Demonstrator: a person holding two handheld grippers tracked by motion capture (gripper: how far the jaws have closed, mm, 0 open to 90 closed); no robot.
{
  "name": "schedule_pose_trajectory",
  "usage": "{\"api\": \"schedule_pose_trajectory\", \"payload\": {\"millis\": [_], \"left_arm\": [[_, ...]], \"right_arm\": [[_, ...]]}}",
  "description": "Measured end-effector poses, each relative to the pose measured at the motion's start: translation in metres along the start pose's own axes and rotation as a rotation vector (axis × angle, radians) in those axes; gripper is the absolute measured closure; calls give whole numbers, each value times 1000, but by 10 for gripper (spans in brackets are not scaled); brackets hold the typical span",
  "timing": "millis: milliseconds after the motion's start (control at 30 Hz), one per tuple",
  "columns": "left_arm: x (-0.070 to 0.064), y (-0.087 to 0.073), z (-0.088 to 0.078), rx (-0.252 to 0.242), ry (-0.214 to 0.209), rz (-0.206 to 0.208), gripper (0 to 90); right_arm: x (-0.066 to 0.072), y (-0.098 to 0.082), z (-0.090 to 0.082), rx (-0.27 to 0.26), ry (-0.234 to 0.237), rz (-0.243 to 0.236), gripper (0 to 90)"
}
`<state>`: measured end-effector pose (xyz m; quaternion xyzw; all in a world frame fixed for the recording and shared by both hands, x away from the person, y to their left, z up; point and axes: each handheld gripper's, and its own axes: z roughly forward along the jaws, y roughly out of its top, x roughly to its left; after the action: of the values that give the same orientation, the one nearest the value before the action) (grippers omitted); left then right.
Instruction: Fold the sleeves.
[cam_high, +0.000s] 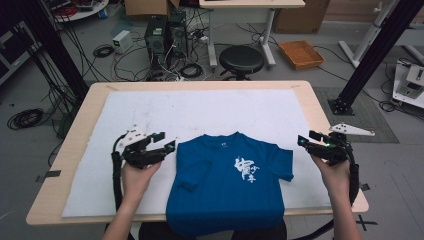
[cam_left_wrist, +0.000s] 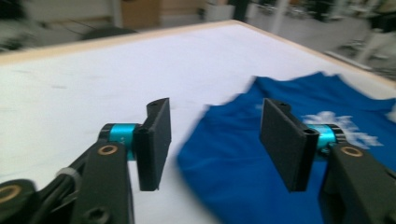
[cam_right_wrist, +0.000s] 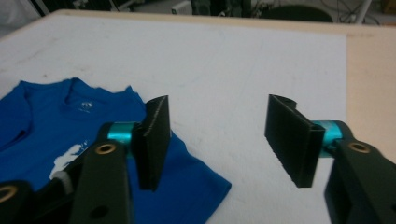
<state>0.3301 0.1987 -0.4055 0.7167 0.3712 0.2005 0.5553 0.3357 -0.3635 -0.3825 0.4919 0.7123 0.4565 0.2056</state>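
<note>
A blue T-shirt (cam_high: 225, 182) with a white print lies face up on the white mat (cam_high: 200, 110), its hem hanging over the near table edge. Its left sleeve is folded in over the body; the right sleeve lies spread out. My left gripper (cam_high: 170, 145) hovers open just left of the shirt's left shoulder, and in the left gripper view (cam_left_wrist: 215, 140) the blue T-shirt (cam_left_wrist: 252, 172) fills the gap between its jaws. My right gripper (cam_high: 301, 140) is open just right of the right sleeve; its own view (cam_right_wrist: 217, 140) shows that sleeve (cam_right_wrist: 196, 186) under the left jaw.
The wooden table (cam_high: 320, 115) shows bare around the mat. Beyond the far edge stand a black stool (cam_high: 241, 59), computer towers (cam_high: 165, 35) with cables, and an orange tray (cam_high: 301, 54) on the floor. Black frame posts rise at both sides.
</note>
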Motion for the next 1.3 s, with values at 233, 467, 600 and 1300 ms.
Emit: {"api": "schedule_pose_trajectory", "payload": {"millis": [233, 467, 600, 1300], "left_arm": [[32, -7, -36, -51, 85, -34, 420], [43, -15, -37, -27, 94, -65, 420], [42, -15, -37, -29, 84, -64, 420], [34, -11, -24, -14, 47, -48, 420]], "right_arm": [[-9, -17, 28, 138, 13, 36, 609], [-12, -28, 46, 202, -5, 48, 654], [-14, -31, 53, 229, -16, 37, 656], [46, -3, 26, 177, 30, -80, 899]]}}
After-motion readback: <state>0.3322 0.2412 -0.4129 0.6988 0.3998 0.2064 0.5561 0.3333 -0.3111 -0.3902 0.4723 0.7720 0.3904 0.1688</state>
